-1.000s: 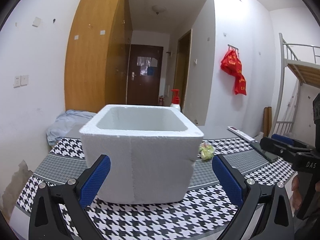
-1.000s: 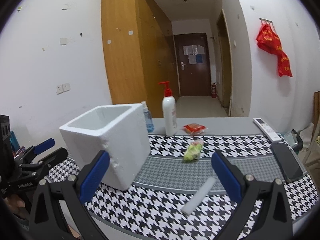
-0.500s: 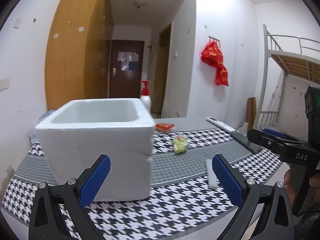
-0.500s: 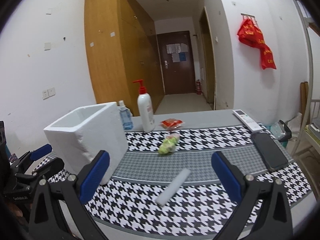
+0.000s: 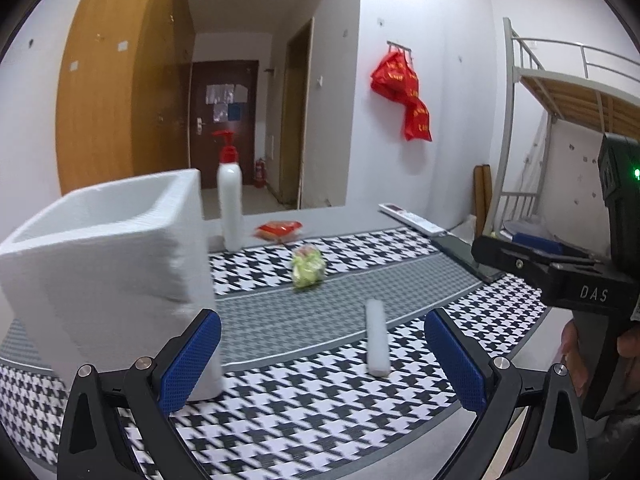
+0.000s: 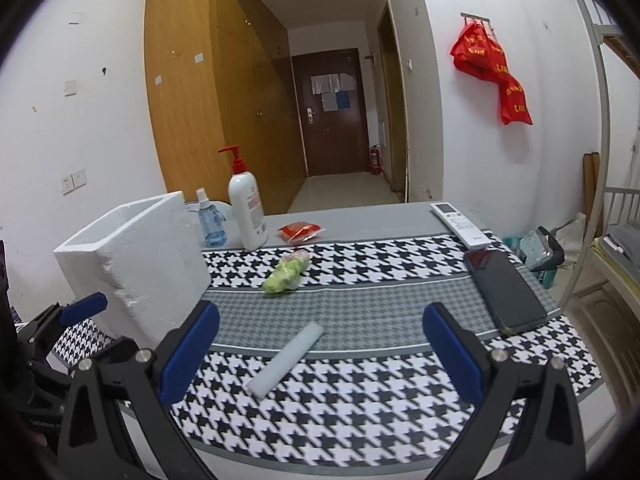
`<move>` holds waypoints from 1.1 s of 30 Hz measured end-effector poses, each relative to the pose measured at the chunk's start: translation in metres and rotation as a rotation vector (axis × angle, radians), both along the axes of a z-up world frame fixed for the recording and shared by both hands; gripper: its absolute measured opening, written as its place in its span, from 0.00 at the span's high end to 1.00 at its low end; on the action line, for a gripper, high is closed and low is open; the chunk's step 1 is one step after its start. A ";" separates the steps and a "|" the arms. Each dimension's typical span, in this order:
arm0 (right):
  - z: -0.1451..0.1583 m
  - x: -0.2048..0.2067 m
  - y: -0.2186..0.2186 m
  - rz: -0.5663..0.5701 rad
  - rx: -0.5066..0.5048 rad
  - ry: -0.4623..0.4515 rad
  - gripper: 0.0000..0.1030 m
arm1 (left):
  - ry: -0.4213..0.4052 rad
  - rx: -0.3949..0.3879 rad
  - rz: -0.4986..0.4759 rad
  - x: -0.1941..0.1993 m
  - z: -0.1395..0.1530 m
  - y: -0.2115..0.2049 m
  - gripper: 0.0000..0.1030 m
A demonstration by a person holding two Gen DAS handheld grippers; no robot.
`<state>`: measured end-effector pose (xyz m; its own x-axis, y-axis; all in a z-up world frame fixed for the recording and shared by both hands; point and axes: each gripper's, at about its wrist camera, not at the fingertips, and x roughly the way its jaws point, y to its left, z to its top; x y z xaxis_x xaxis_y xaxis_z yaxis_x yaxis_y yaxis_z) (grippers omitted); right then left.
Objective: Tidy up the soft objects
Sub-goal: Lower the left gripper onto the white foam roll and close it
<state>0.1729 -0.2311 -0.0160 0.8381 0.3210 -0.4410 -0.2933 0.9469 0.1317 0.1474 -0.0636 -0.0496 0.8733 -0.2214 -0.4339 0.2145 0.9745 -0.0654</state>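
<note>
black left tool [image 5: 322,354] and right tool [image 6: 320,350], blue ribbed pads, silver screws.

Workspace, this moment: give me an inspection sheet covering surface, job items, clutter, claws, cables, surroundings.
Surface: table under a houndstooth cloth.
Job's things: foam box at left, upright, open-topped; foam stick lying in front; green pouch and red packet beyond it.
Clutter: pump bottle, spray bottle, remote, phone.
Claws: left claw open, empty; right claw open, empty.
Cables: nothing seen.
Surroundings: wardrobe, door, red bags on wall hooks, bunk bed.
</note>
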 end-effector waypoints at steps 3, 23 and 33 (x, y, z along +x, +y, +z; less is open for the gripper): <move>-0.001 0.008 -0.006 -0.005 -0.013 0.010 0.00 | 0.023 -0.006 0.001 0.009 -0.004 -0.010 0.01; -0.013 0.048 -0.033 0.021 -0.021 0.066 0.00 | 0.164 0.030 -0.004 0.050 -0.033 -0.046 0.07; -0.017 0.060 -0.036 0.032 -0.028 0.103 0.00 | 0.280 0.075 -0.039 0.069 -0.055 -0.066 0.34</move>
<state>0.2325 -0.2666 -0.0335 0.7774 0.3333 -0.5334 -0.3097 0.9410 0.1366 0.2159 -0.1298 -0.1043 0.7087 -0.2107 -0.6733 0.2356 0.9702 -0.0556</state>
